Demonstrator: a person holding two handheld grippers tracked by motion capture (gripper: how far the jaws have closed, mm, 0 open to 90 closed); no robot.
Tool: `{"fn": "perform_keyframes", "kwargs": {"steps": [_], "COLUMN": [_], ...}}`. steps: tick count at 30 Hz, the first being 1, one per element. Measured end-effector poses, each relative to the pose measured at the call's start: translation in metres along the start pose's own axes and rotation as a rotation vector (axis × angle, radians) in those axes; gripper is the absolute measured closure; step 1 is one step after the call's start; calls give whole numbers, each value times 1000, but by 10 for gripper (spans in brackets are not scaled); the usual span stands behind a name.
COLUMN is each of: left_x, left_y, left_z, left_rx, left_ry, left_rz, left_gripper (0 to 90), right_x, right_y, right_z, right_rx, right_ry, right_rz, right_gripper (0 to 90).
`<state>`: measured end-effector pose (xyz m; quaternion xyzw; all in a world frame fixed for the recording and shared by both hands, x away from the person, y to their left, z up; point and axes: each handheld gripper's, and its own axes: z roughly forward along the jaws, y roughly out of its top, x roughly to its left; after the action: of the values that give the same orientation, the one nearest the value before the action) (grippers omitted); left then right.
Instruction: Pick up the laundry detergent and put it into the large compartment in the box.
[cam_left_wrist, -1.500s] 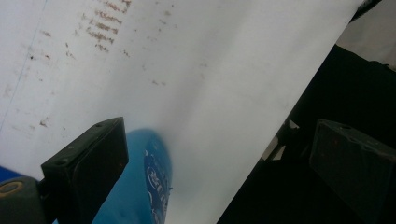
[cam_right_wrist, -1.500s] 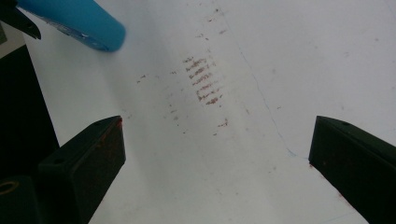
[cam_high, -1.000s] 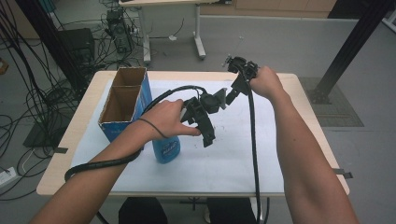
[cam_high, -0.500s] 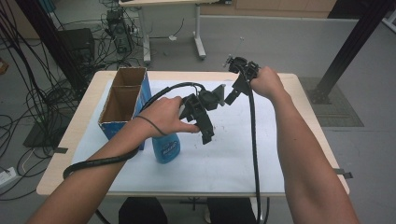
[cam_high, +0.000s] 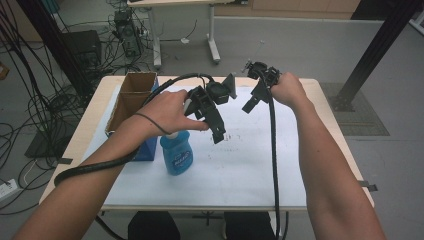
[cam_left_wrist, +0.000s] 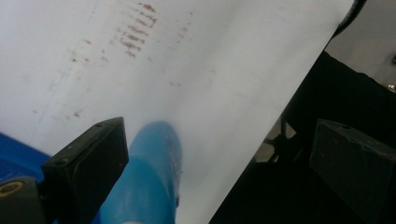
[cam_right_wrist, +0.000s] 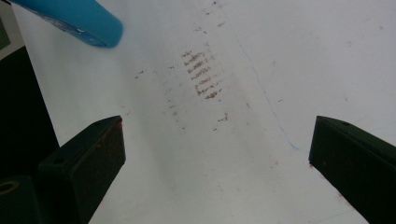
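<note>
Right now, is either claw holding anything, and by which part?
Nothing is held. The left claw is open above the blue bottle, jaws not closed on it. The right claw is open over the white sheet.

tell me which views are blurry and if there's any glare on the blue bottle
Left gripper view: the blue bottle is soft and out of focus, with small bright glints. Right gripper view: sharper, the brown marks on the white sheet read clearly. High view: evenly lit, mildly soft.

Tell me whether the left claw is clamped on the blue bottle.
No: in the left gripper view the left claw stands wide open, with the blue bottle beside one jaw and the other jaw far off it.
</note>
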<state>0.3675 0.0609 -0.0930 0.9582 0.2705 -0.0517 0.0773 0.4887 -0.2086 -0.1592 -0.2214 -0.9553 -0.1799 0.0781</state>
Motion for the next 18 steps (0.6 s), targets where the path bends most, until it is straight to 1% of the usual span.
{"fn": "perform_keyframes", "kwargs": {"steps": [5, 10, 15, 18], "left_x": [6, 12, 17, 22], "left_y": [-9, -19, -28, -33], "left_z": [-16, -29, -37, -38], "left_rx": [-20, -28, -27, -17], "left_ry": [8, 15, 21, 21], "left_rz": [-22, -47, -72, -86], "left_gripper": [47, 47, 47, 47], "right_x": [1, 2, 3, 3], "right_y": [0, 0, 1, 1], "right_z": [1, 1, 0, 1], "right_rx": [1, 2, 7, 6], "right_ry": [-2, -3, -5, -6], "right_rz": [-1, -1, -5, -1], "right_gripper": [39, 39, 39, 39]}}
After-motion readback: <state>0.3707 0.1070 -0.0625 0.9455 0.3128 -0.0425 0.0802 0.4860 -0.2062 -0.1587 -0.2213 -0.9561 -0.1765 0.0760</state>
